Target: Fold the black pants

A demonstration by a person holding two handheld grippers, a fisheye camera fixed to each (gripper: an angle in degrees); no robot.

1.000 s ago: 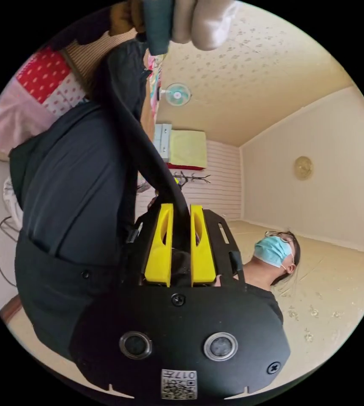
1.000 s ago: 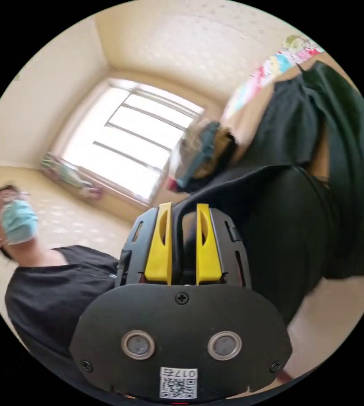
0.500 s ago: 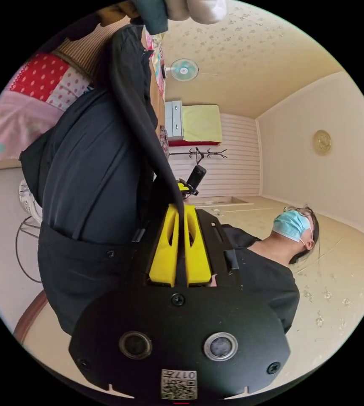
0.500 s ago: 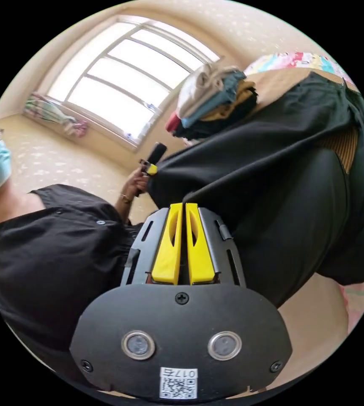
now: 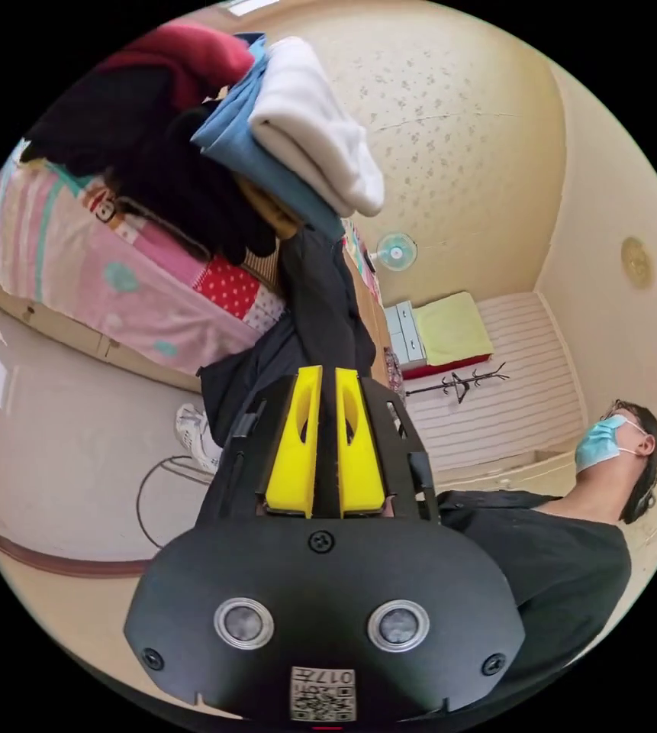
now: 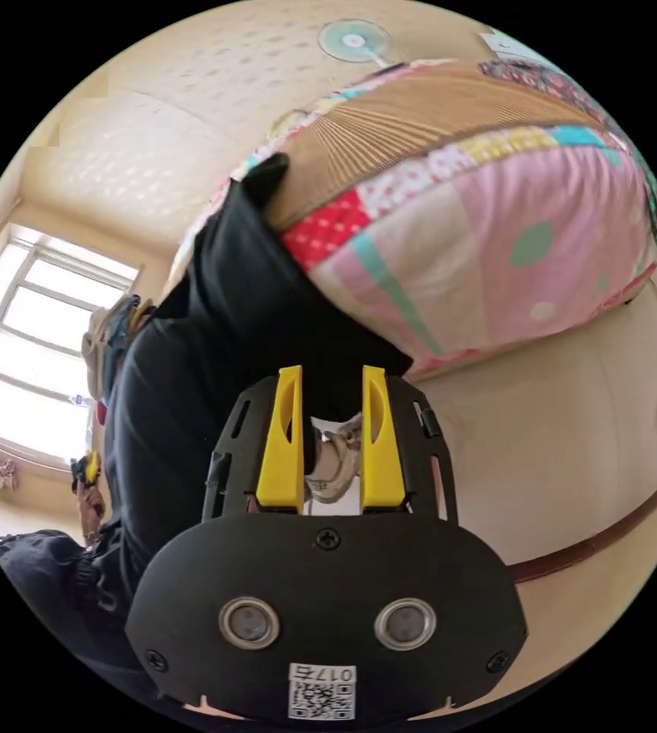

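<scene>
The black pants [image 5: 320, 305] drape off the edge of a bed with a patchwork quilt [image 5: 107, 282] and run down into my left gripper [image 5: 325, 374]. Its yellow jaws are shut on a fold of the dark cloth. In the right gripper view the black pants [image 6: 214, 305] hang over the quilt's edge [image 6: 496, 237], just past my right gripper [image 6: 332, 378]. Its jaws stand apart, and between them I see a white shoe [image 6: 336, 458] and a strip of black cloth that they do not press on. The left gripper [image 6: 88, 466] shows small at the far left, in a hand.
A stack of folded clothes [image 5: 267, 145] sits on the bed, white and blue on one side, red and black on the other. A white shoe [image 5: 194, 439] and a cable [image 5: 152, 489] lie on the floor beside the bed. A person in a black top [image 5: 557, 550] is close behind the grippers.
My right gripper has opened and let go of the pants. The left gripper still holds them. Both cameras have swung, bringing the quilt and the clothes stack into view.
</scene>
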